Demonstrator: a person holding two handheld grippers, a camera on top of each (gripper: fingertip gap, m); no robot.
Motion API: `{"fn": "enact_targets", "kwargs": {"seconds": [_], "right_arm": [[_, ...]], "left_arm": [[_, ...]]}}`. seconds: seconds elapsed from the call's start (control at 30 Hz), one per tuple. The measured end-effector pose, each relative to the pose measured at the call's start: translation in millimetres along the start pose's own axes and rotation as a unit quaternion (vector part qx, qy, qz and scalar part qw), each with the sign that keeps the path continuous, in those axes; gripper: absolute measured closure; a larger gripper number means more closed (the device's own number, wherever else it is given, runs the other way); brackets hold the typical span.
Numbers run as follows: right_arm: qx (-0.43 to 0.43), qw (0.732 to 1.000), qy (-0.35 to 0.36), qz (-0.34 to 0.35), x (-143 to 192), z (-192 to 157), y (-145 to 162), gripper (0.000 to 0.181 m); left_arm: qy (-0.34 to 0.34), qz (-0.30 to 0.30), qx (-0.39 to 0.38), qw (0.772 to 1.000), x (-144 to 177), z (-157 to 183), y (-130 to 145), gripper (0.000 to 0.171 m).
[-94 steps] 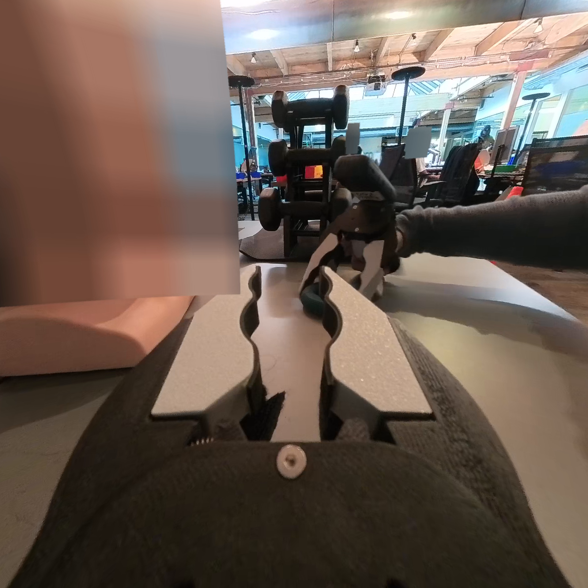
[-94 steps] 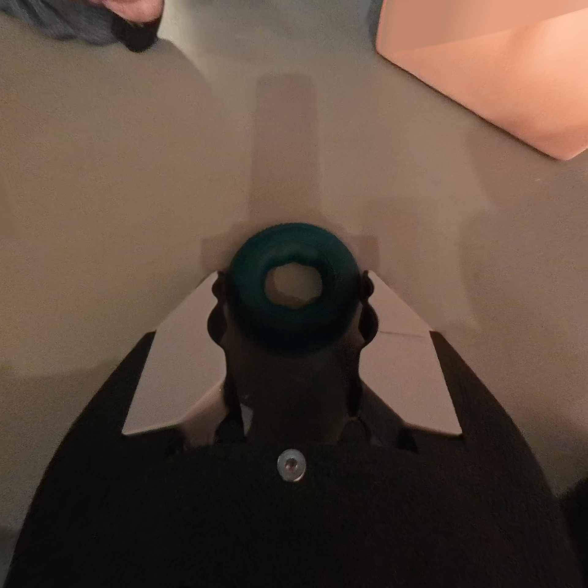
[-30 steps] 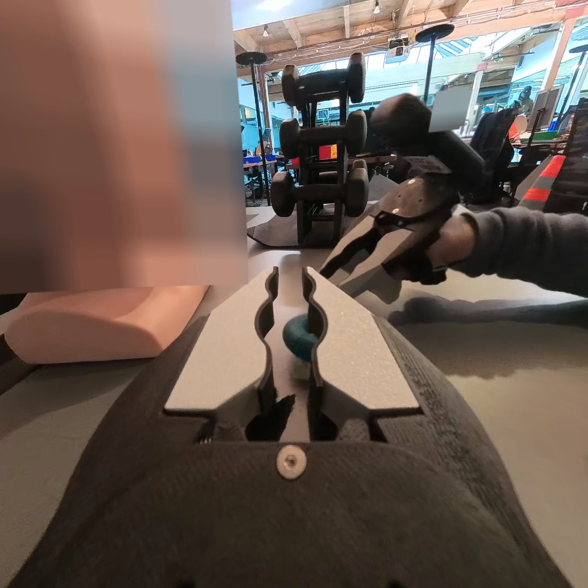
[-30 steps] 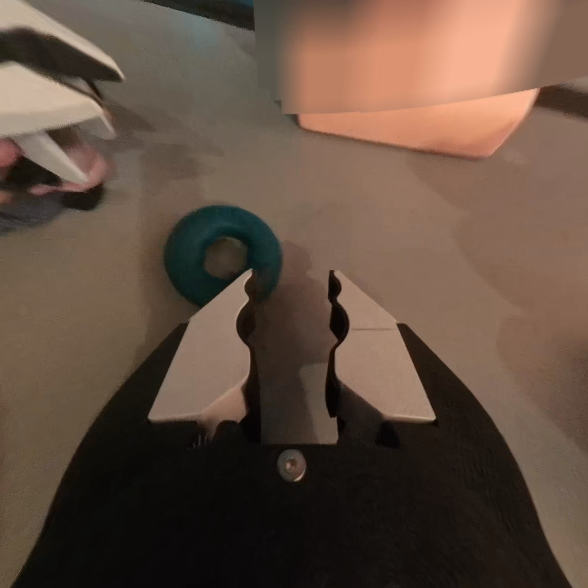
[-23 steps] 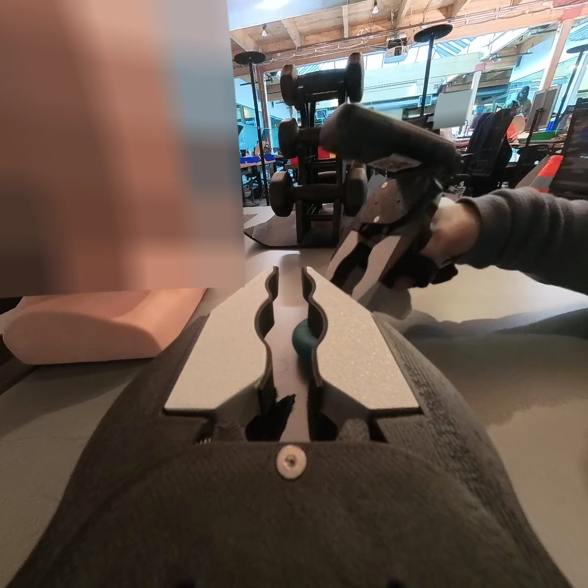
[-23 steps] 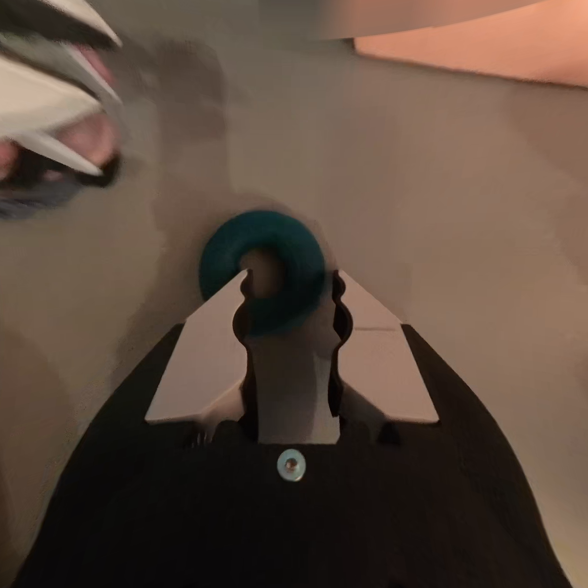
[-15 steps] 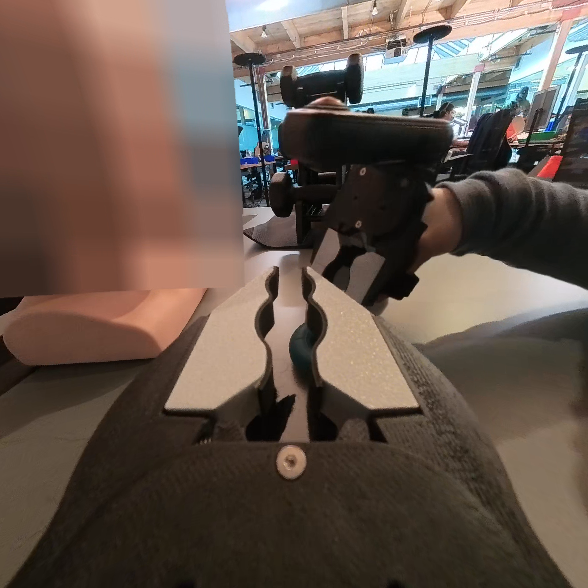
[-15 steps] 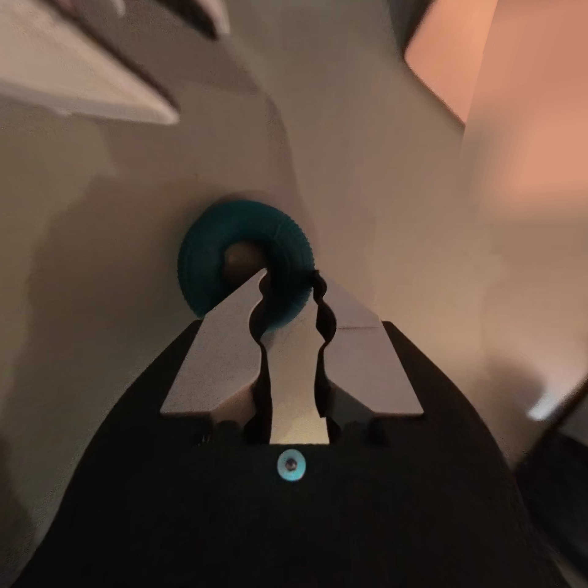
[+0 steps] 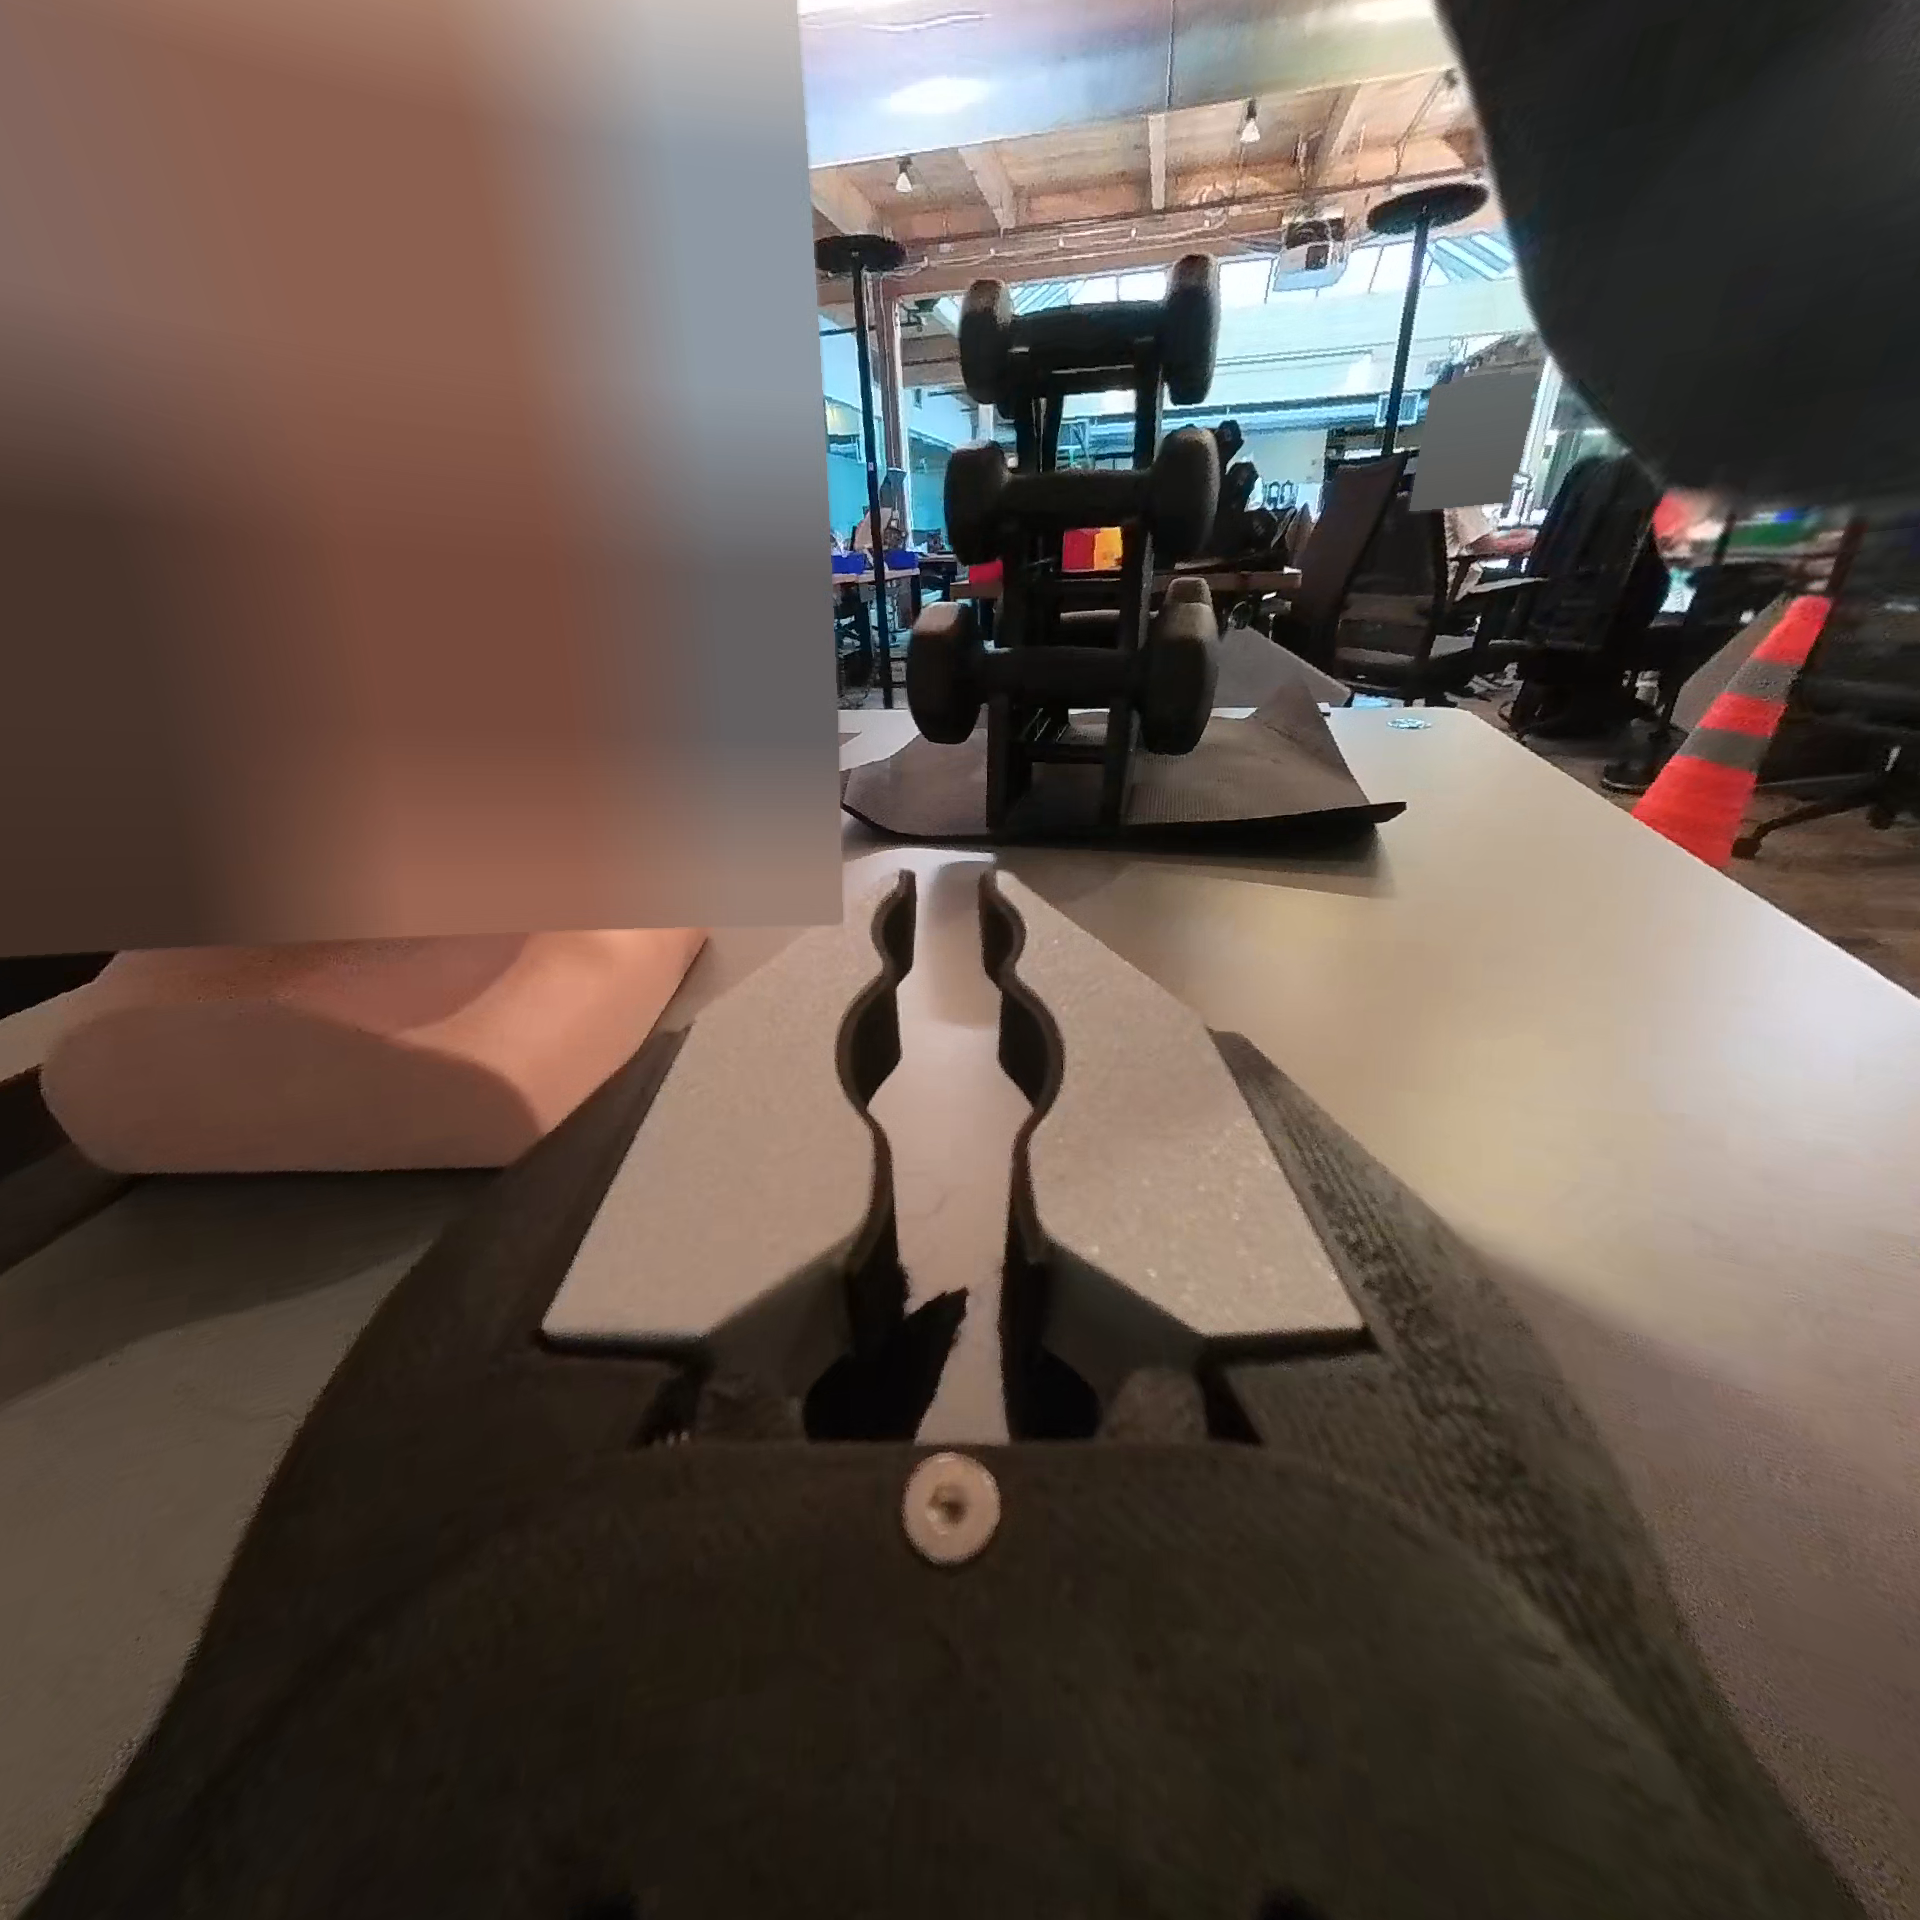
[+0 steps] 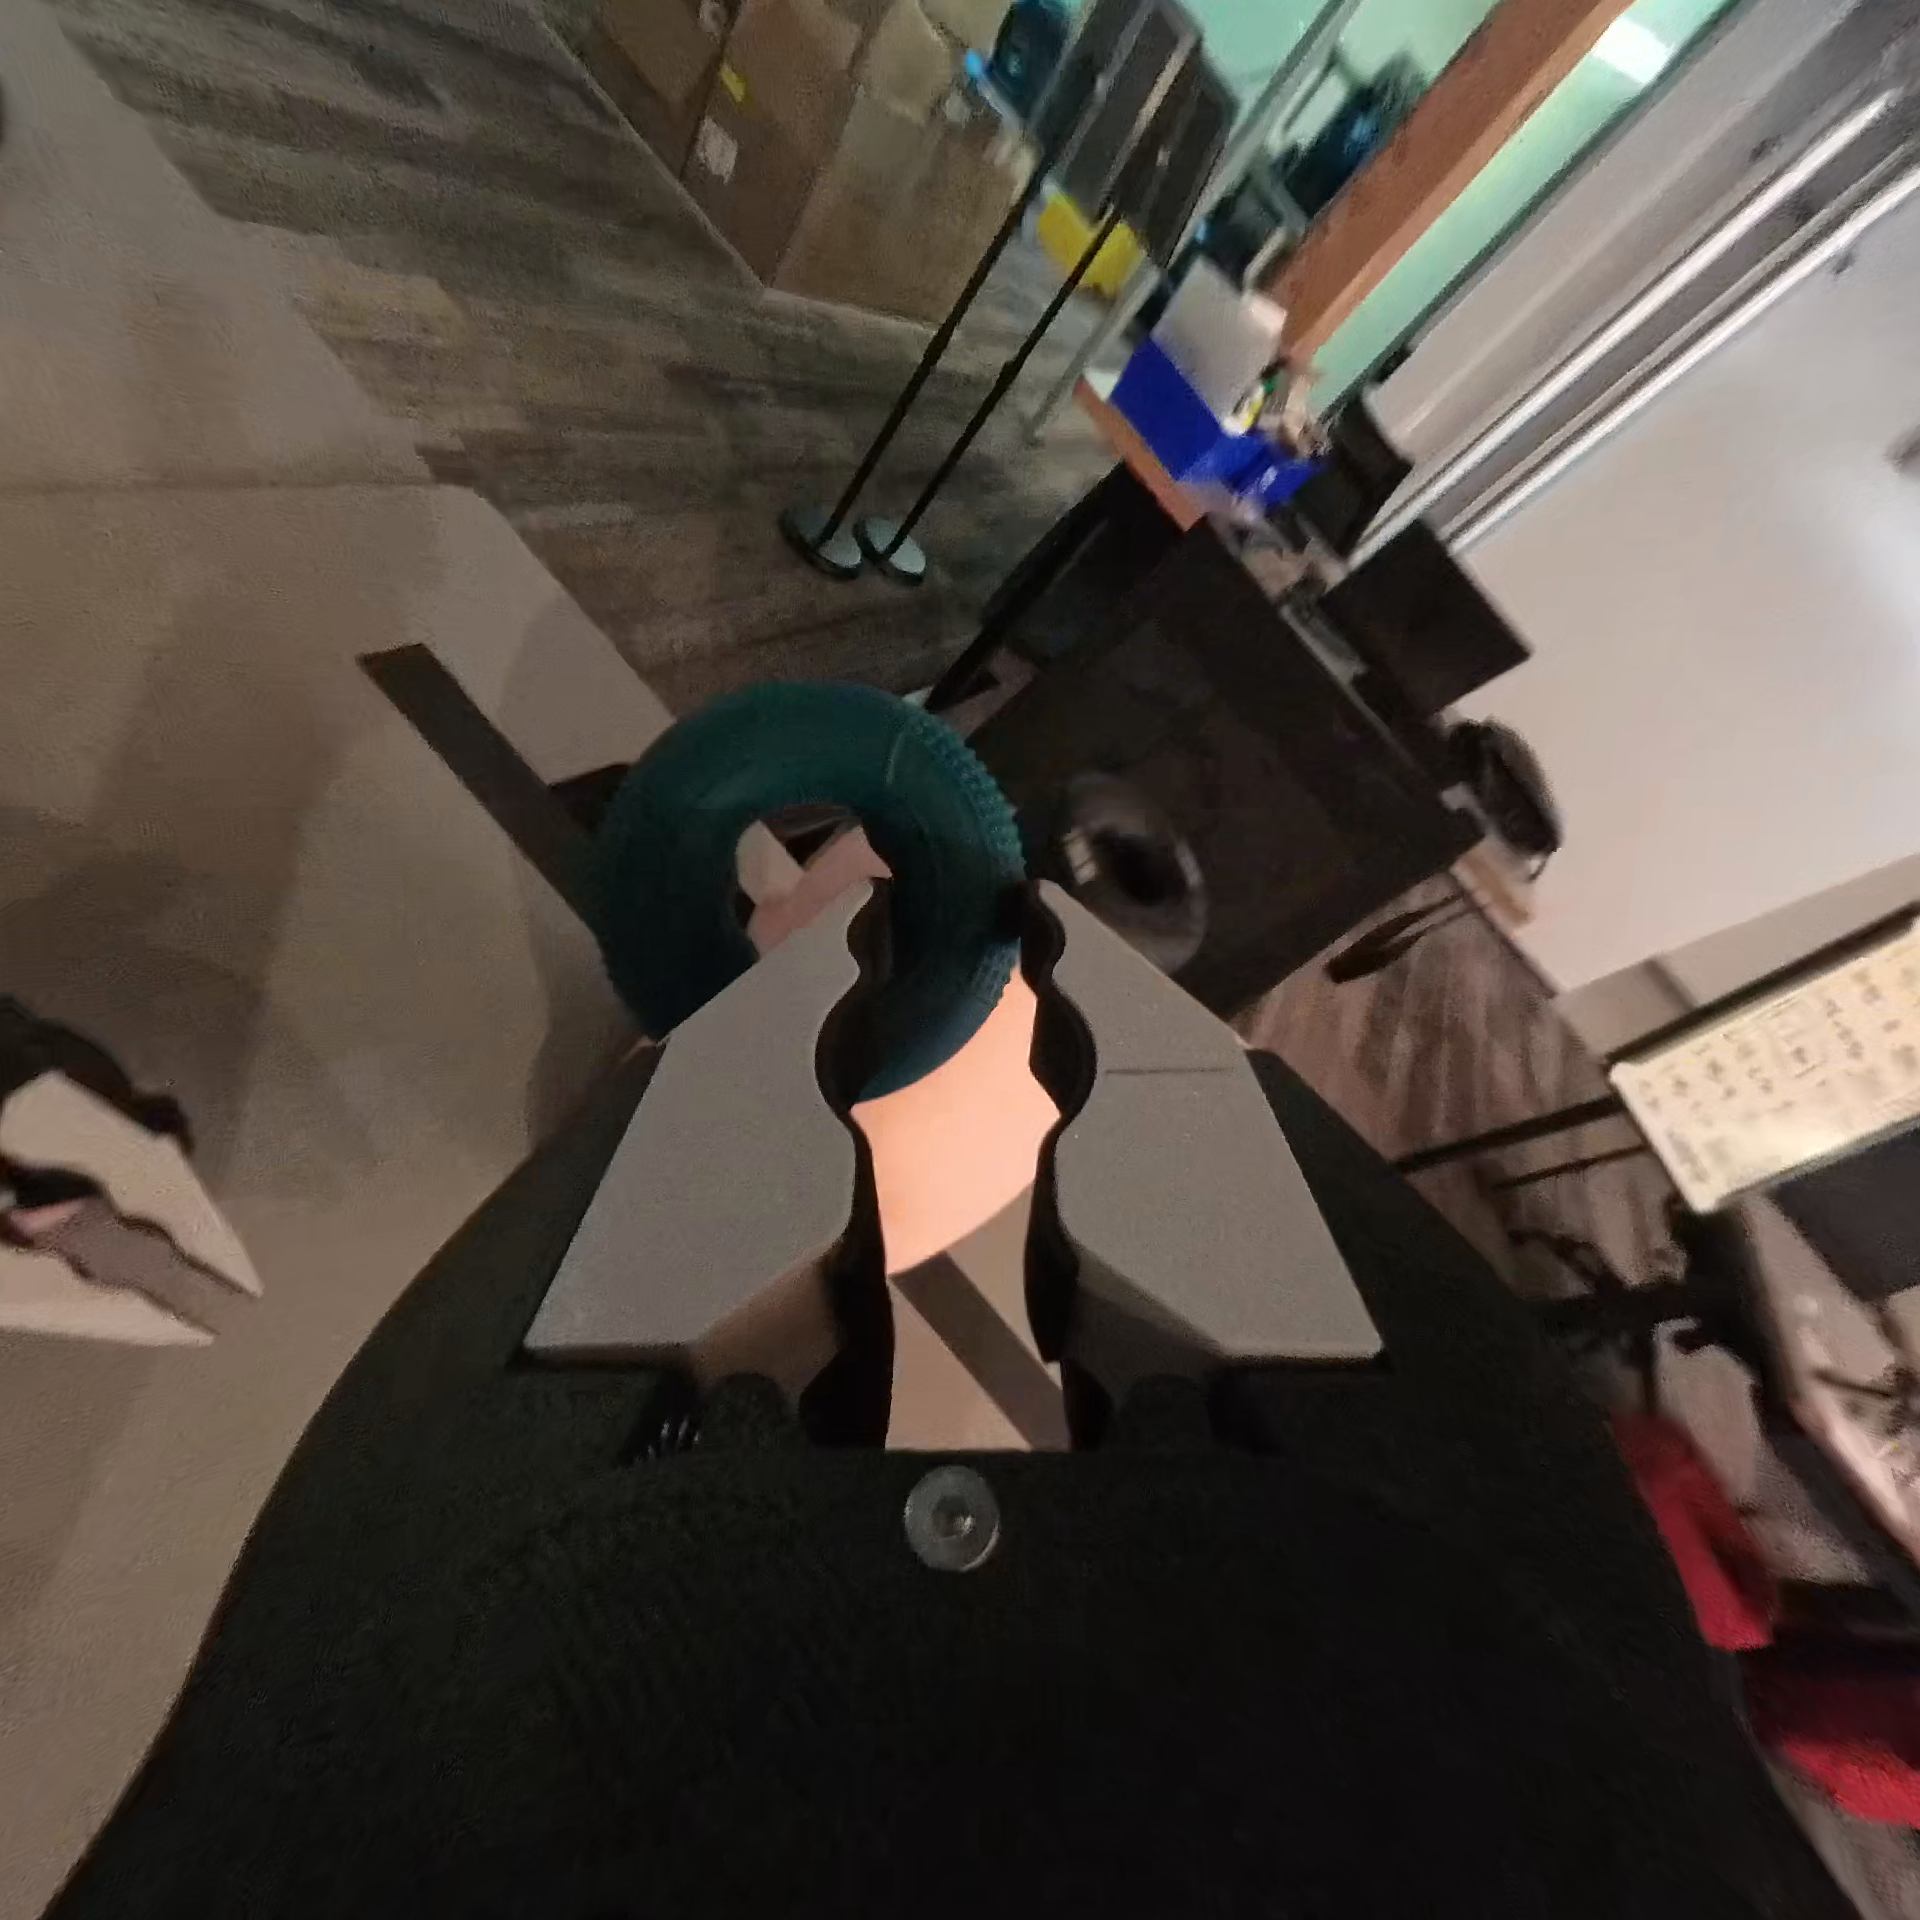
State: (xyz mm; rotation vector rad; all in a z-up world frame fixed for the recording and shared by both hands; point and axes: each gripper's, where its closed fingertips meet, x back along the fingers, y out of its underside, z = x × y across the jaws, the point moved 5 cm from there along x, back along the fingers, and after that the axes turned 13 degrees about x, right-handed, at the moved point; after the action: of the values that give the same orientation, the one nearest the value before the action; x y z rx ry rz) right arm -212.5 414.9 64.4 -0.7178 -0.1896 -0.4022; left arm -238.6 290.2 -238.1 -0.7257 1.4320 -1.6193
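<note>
Right hand-held gripper (image 10: 951,935): teal ring (image 10: 800,852) pinched by its rim, lifted off table (image 10: 208,831). Left hand-held gripper (image 9: 940,899): narrowly parted, empty; dumbbell rack (image 9: 1070,540) at 12 o'clock.

left gripper (image 9: 940,904): black textured body | grey wavy-edged fingers (image 9: 1132,1122) | silver screw; right gripper (image 10: 951,914): same

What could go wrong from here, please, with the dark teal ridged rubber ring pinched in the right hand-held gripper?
1. The right hand-held gripper pinches the dark teal ridged rubber ring only by one side near its fingertips, so the ring might slip or twist out.
2. The ring is held off the grey table; a drop could send it rolling off the edge.
3. The left hand-held gripper is close by, so they might collide.
</note>
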Motion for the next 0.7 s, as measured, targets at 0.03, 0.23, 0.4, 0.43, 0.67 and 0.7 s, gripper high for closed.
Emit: {"fn": "enact_targets", "kwargs": {"seconds": [0.03,0.23,0.4,0.43,0.67,0.7], "right_arm": [[-0.017,1.0,-0.012,-0.014,-13,24,-9,0.159],[-0.156,0.965,-0.098,-0.187,-91,108,11,0.159],[-0.238,0.919,-0.179,-0.258,-117,102,41,0.159],[-0.239,0.916,-0.185,-0.265,-120,101,44,0.159],[-0.233,0.91,-0.18,-0.292,-123,102,52,0.158],[-0.236,0.908,-0.184,-0.295,-123,101,54,0.158]], "left_arm": [[0.0,0.002,0.004,1.0,0,-1,0,0.161],[0.001,0.007,0.017,1.0,1,-3,-2,0.161],[0.002,0.002,0.013,1.0,0,-2,-1,0.161],[0.002,0.002,0.012,1.0,0,-2,-1,0.161],[0.004,-0.003,0.007,1.0,0,-1,0,0.161],[0.004,-0.003,0.007,1.0,0,-1,0,0.161]]}}
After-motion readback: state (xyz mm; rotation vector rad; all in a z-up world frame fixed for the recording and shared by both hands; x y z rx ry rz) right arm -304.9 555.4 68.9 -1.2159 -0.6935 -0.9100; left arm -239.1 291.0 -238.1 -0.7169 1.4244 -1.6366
